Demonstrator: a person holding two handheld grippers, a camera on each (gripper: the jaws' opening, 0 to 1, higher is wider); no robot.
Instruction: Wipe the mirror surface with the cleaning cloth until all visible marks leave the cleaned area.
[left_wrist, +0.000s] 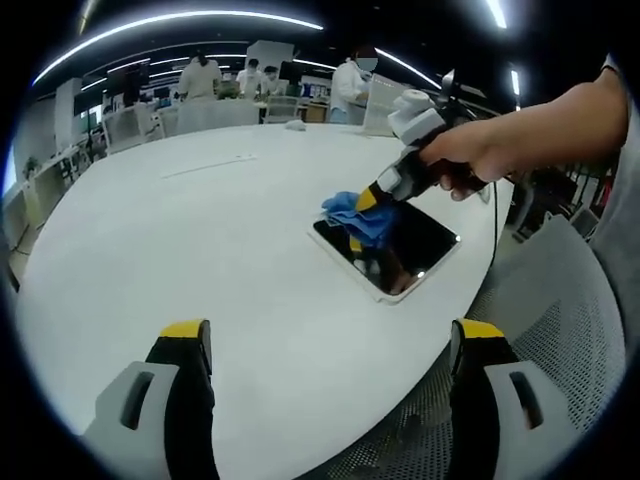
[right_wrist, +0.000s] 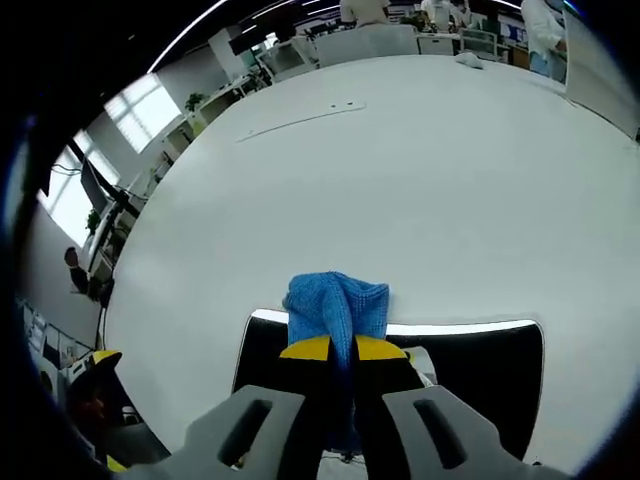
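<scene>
A flat mirror (left_wrist: 400, 255) with a pale frame lies on the white table (left_wrist: 200, 250) near its right edge. My right gripper (left_wrist: 362, 205), held by a hand (left_wrist: 480, 150), is shut on a blue cleaning cloth (left_wrist: 355, 215) and presses it onto the mirror's far left corner. In the right gripper view the blue cloth (right_wrist: 337, 305) bulges out past the yellow-tipped fingers of my right gripper (right_wrist: 343, 350), over the mirror's (right_wrist: 480, 375) far edge. My left gripper (left_wrist: 330, 335) hovers open above the table's near side, holding nothing.
A grey mesh chair (left_wrist: 560, 330) stands at the table's right edge beside the mirror. Several people (left_wrist: 355, 75) in white stand at desks beyond the far side. A thin white strip (right_wrist: 300, 120) lies far out on the table.
</scene>
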